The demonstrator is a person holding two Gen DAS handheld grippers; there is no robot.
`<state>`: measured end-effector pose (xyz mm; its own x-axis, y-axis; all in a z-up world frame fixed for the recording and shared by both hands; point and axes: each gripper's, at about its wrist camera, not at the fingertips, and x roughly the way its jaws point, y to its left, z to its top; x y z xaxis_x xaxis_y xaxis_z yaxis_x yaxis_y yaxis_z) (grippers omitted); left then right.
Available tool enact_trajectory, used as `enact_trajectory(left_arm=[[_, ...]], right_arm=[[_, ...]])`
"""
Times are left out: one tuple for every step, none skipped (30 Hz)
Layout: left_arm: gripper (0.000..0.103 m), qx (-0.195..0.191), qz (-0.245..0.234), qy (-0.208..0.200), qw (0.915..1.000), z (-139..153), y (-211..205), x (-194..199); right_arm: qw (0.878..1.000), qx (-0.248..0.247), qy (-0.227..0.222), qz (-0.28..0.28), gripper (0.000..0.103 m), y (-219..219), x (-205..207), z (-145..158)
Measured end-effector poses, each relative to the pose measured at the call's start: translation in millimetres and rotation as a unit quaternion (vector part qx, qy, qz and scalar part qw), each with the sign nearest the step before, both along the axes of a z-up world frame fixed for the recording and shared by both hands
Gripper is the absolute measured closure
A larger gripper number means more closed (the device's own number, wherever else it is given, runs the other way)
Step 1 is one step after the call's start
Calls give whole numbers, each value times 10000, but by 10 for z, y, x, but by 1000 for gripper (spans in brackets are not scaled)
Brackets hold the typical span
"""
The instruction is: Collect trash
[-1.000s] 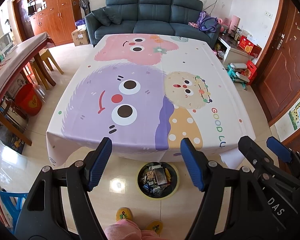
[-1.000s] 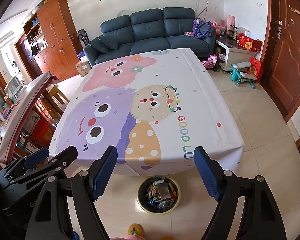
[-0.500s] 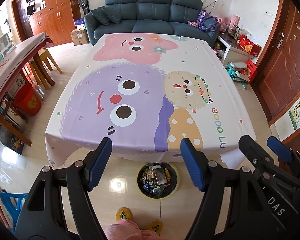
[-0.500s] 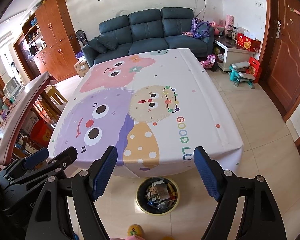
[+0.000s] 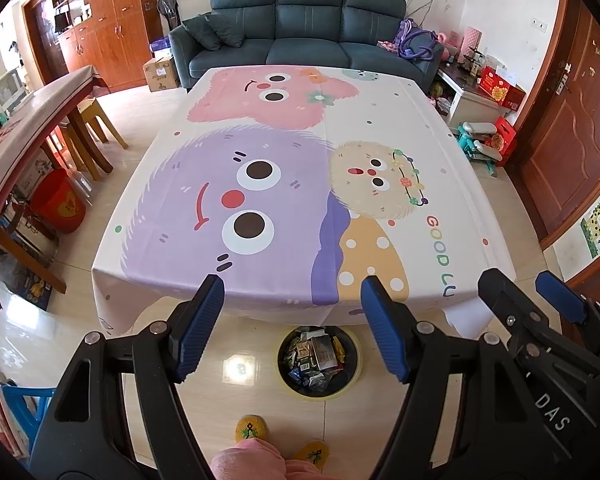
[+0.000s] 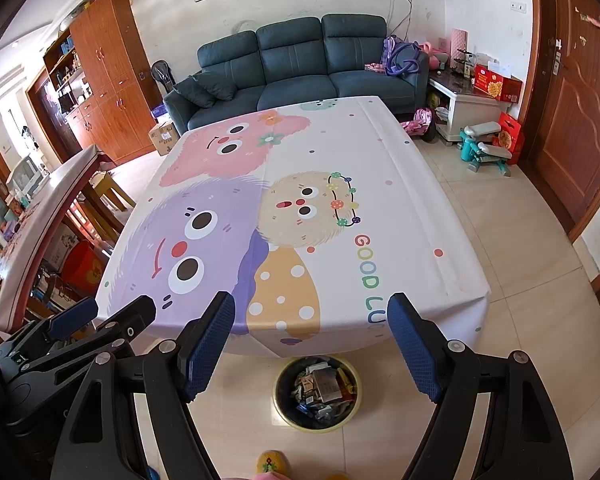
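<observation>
Both the left tongs (image 5: 292, 328) and the right tongs (image 6: 312, 344) hung apart and empty above the near edge of the desk (image 5: 380, 120), whose cartoon cloth showed no litter at all. The trash (image 5: 314, 356) lay heaped in a round yellow-rimmed bin (image 5: 284, 380) on the floor just in front of the desk's near edge, by the person's slippers (image 5: 252, 428). The likeliest slip from here was a stray wrapper missed beyond the desk's hanging cloth, or the full bin spilling if tongs or a foot nudged it.
</observation>
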<state>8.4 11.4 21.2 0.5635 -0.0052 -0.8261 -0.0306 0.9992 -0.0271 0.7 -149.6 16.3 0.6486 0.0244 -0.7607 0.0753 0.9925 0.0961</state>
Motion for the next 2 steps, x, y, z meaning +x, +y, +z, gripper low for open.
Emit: enact_trajectory(left_arm=[[35, -3, 0, -3, 10000, 0, 0, 1], [35, -6, 2, -11, 10000, 6, -1, -3]], right_arm=[[10000, 4, 6, -4, 23, -4, 4, -3], [10000, 7, 4, -7, 23, -7, 7, -3]])
